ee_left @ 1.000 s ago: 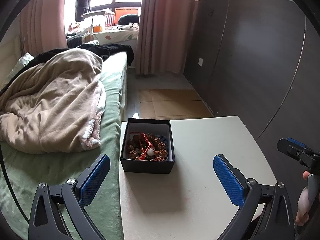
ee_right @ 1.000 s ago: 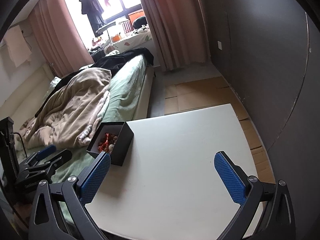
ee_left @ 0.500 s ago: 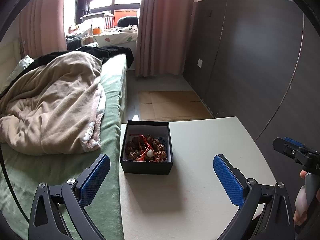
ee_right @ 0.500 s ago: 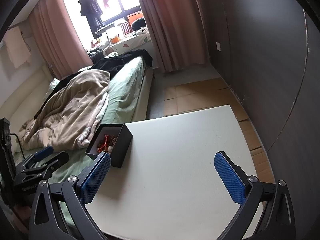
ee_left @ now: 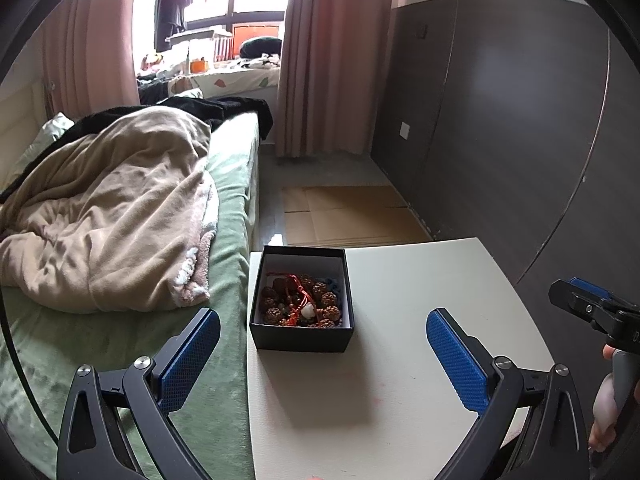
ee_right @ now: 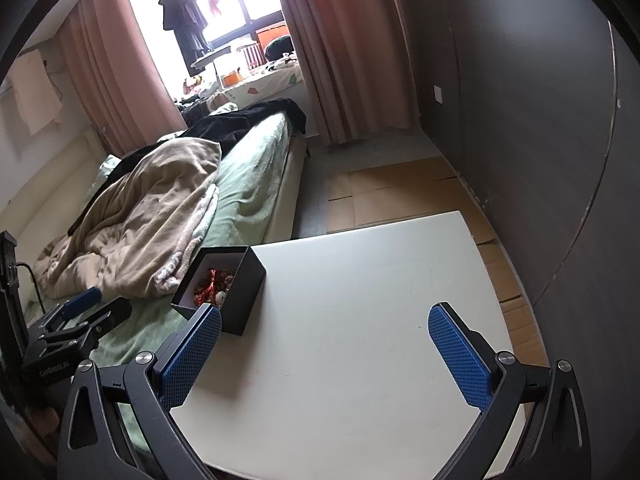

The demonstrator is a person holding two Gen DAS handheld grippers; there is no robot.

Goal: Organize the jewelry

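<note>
The box [ee_left: 302, 300] sits open-topped at the table's [ee_left: 400, 360] left edge, hard by the bed [ee_left: 224, 240], and the jewelry [ee_left: 304, 302] lies heaped inside it: brown knobbly beads, a red cord, one pale bead, all in a tangle. No lid shows in either view. The rest of the tabletop that shows is bare, so every piece in sight is in the box.

The left gripper [ee_left: 324, 360] hangs back from the box with its blue pads spread wide, nothing between them, and the box lies dead ahead in that gap. That looks like a stance for reaching straight down the middle, though the pictures don't say whether a reach is coming. The right gripper [ee_right: 326, 354] is just as wide and just as empty, held over bare table with the box off to its left, clear of the other tool's path.

That scene fits two stages: beads waiting to be sorted out of the box, or beads already gathered into it.

The left view looks down into the box and shows the tangle plainly; it also catches the right gripper's nose and a hand [ee_left: 608, 412] at its far right. The right view sees the box corner-on, with only a sliver of its contents, but shows its black outer wall and the table's full spread to the dark wall.
</note>
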